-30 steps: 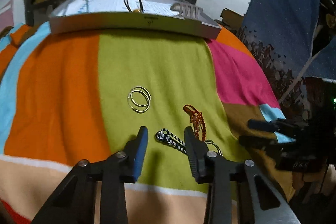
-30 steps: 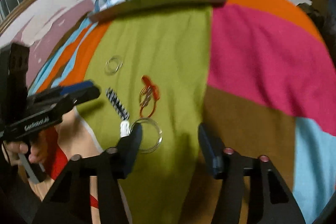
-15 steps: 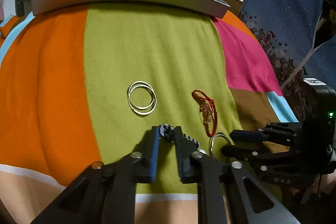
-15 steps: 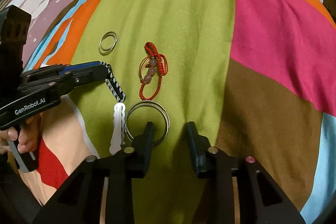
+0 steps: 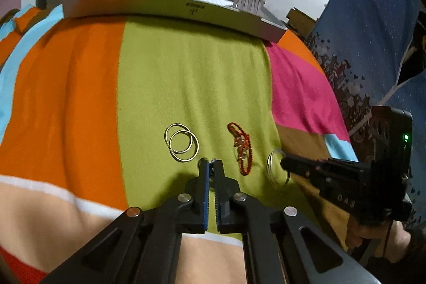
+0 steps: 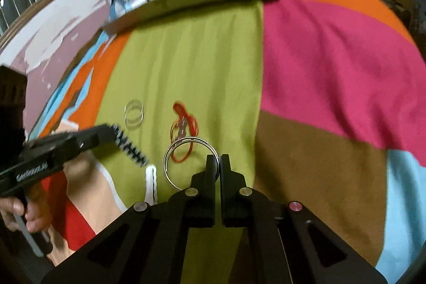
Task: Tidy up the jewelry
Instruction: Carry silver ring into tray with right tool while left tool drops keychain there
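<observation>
Right wrist view has the right tongs [image 6: 217, 160] pinched onto the rim of the silver bangles [image 6: 186, 161], which look lifted a bit and hang off to the left of the tips, so that grab looks solid. They're thin stiff metal hoops, light but slick, and there seem to be two or three stacked, so I'd guess one could slide out if the squeeze loosens; clamping straight across all the rims together is the way to go. Over to the left of those tongs, the left tongs [image 5: 211, 168] are pressed together on the top end of the black and white braided bracelet [image 6: 129, 144], which dangles limp below them with a white tag [image 6: 151, 184] at its bottom end near the blanket [image 5: 199, 87]. That one is soft cord, weighs nothing, won't slip much, but it'll swing and flop around, so holding near one end is fine as long as it gets lowered slowly. Just ahead of the left tongs and slightly left sit the gold hoops [image 5: 181, 141], two overlapping flat on the green stripe, same deal as the bangles: stiff, thin, hard to get under. Between both tongs lies the red cord bracelet [image 5: 242, 148] with a few beads, soft and easy to pinch at the knot. Far ahead of both is the grey tray [image 5: 173, 11], probably where it all goes.
</observation>
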Tool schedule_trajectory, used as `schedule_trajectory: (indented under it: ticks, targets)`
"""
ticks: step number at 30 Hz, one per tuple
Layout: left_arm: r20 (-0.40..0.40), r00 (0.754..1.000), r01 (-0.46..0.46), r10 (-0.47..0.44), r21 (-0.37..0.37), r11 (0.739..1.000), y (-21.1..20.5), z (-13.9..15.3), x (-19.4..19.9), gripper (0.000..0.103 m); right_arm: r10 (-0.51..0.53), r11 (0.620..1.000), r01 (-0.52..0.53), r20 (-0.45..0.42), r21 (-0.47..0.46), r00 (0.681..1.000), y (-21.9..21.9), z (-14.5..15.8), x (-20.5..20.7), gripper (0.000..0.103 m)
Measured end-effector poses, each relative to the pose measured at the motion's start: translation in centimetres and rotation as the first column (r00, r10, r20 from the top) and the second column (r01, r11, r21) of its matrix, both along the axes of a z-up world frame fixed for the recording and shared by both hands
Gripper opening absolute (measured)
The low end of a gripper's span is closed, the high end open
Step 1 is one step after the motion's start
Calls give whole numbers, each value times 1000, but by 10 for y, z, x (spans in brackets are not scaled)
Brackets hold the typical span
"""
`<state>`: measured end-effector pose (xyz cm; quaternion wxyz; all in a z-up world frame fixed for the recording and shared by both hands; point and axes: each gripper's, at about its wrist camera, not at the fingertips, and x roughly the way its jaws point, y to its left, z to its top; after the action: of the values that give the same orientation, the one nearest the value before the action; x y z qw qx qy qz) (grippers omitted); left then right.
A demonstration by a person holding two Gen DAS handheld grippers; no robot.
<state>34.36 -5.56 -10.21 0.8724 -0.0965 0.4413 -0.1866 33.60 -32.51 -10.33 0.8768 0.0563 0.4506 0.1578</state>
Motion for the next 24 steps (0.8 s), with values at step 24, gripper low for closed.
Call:
schedule_trajectory:
  ticks: [24]
  targets:
    - [336, 936, -121, 101, 39, 992, -32, 141, 122, 2, -219, 975, 214, 407, 59, 887, -49, 133, 127, 3]
